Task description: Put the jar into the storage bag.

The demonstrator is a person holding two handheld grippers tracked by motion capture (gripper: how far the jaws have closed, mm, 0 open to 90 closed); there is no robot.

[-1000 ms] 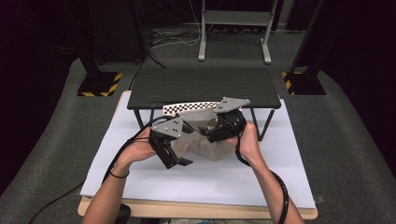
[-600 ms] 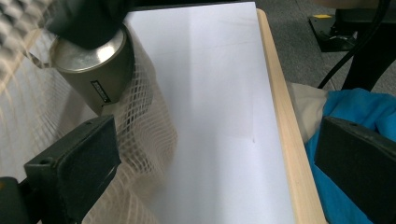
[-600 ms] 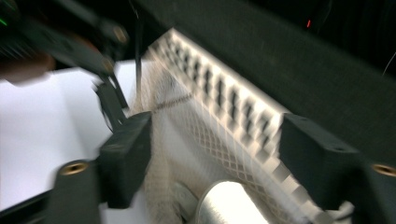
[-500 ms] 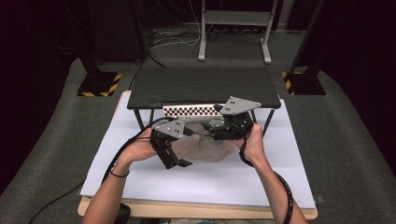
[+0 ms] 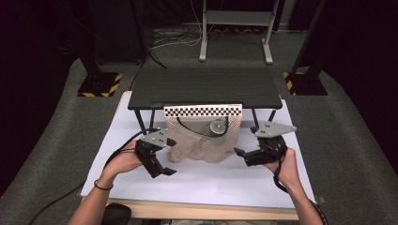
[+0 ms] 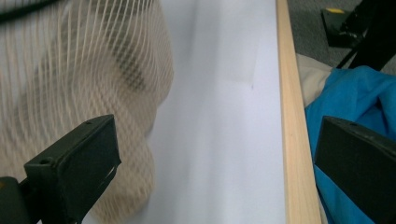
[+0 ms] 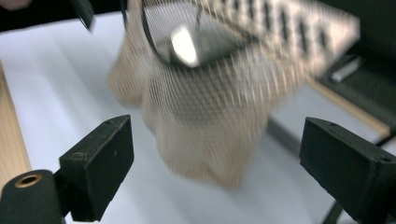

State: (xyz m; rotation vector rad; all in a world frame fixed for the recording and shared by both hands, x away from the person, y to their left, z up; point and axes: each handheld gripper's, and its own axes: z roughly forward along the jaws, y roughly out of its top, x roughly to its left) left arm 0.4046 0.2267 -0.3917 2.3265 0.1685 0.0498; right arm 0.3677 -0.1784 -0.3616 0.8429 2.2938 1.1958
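Beige mesh bag [image 5: 202,138] hangs from the dark shelf's [image 5: 206,86] front edge by its checkered strip [image 5: 202,110], long axis down, bottom sagging onto the white table [image 5: 197,183]. My left gripper [image 5: 165,171] released; my right gripper [image 5: 238,152] jaws just opened, nothing between.

Dim surroundings, motion-blurred gripper views

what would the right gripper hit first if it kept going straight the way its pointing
Most likely the beige mesh bag hanging from the checkered strip: it sits dead ahead between the right gripper's open jaws. Depth is blurred, so distance is unclear.
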